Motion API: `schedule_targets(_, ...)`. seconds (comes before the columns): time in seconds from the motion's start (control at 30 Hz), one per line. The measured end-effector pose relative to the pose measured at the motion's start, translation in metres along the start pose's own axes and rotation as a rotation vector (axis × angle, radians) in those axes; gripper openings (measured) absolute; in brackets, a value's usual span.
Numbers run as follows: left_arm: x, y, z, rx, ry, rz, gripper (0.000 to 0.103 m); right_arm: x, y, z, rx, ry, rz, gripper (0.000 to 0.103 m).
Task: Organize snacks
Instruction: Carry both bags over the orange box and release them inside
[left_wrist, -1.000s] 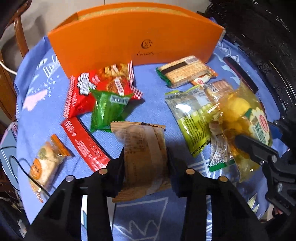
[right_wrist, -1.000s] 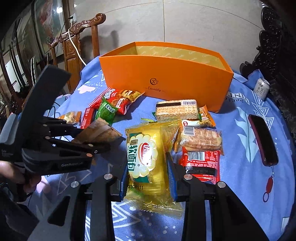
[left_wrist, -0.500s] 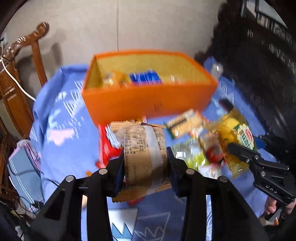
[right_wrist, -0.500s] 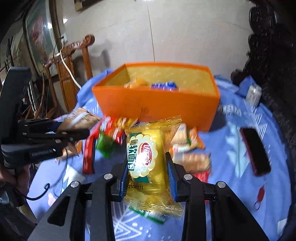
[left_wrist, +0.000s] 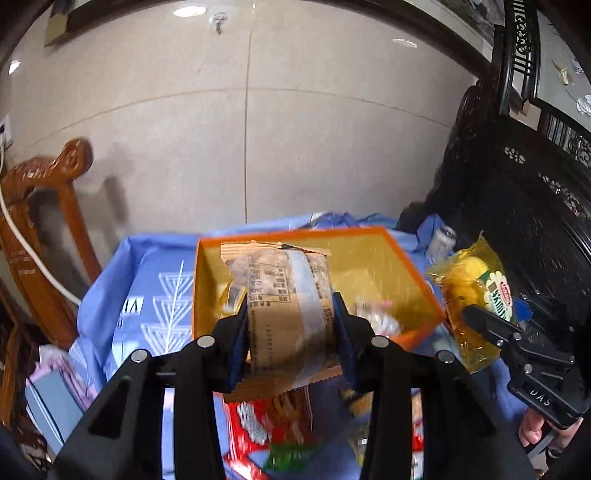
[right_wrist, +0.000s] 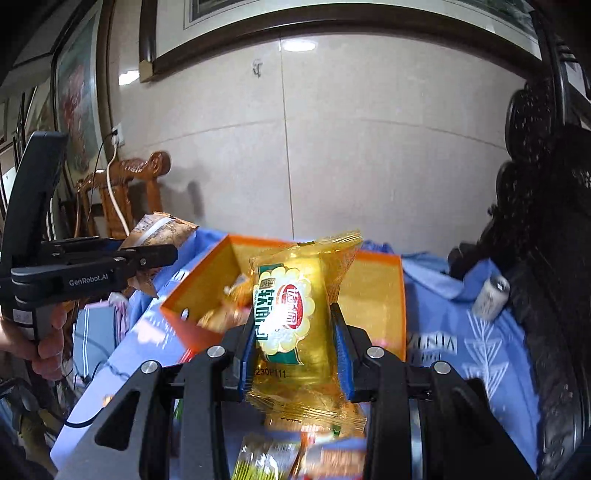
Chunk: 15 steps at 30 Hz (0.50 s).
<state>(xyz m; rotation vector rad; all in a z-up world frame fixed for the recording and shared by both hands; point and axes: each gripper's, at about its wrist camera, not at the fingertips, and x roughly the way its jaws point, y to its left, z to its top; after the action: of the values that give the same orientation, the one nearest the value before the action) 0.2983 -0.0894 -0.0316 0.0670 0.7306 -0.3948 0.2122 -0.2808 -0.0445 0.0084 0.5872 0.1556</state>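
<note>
My left gripper (left_wrist: 290, 325) is shut on a brown snack packet (left_wrist: 284, 306), held in the air in front of the open orange box (left_wrist: 406, 266). In the right wrist view that same gripper (right_wrist: 162, 254) shows at the left with the brown packet (right_wrist: 159, 232). My right gripper (right_wrist: 295, 332) is shut on a yellow cake packet (right_wrist: 291, 314), raised before the orange box (right_wrist: 373, 291). The left wrist view shows this packet (left_wrist: 472, 291) at the right, with the right gripper (left_wrist: 476, 317) clamped on it. A few snacks lie blurred inside the box.
Blurred red and green snack packets (left_wrist: 266, 424) lie on the blue tablecloth (left_wrist: 147, 288) below the grippers. A small can (right_wrist: 491, 295) stands right of the box. A wooden chair (left_wrist: 48, 221) is at the left, dark carved furniture (left_wrist: 535, 206) at the right, a tiled wall behind.
Both grippers have risen from the table with their packets and tipped upward; the box's inside and the wall have come into view, and the loose snacks have dropped to the bottom edge.
</note>
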Motion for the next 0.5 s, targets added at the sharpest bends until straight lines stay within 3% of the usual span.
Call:
schedule_targets(0.17, 0.026, 0.000, 0.029, 0.015, -0.012, 0.019, 0.041, 0.028, -0.008, 0.025, -0.009, -0.008, -0.010, 0.037)
schedule_targets(0.2, 0.032, 0.001, 0.035, 0.007, -0.024, 0.030, 0.055, 0.035, -0.010, 0.029, -0.009, -0.010, -0.018, 0.039)
schedule_targets(0.23, 0.037, 0.003, 0.038, -0.002, -0.028, 0.048, 0.089, 0.043, -0.010, 0.031, -0.009, 0.007, -0.018, 0.053)
schedule_targets(0.27, 0.043, 0.007, 0.043, -0.027, -0.026, 0.093, 0.099, 0.051, -0.011, 0.033, -0.006, 0.030, -0.027, 0.070)
schedule_targets(0.33, 0.047, 0.015, 0.045, -0.078, -0.031, 0.119, 0.099, 0.054, -0.014, 0.035, 0.027, 0.029, -0.046, 0.072)
schedule_targets(0.4, 0.048, 0.022, 0.040, -0.125, -0.022, 0.086, 0.099, 0.047, -0.014, 0.029, 0.061, 0.012, -0.018, 0.072)
schedule_targets(0.5, 0.050, 0.022, 0.024, -0.114, 0.000, 0.086, 0.099, 0.037, -0.012, 0.017, 0.086, 0.026, 0.002, 0.072)
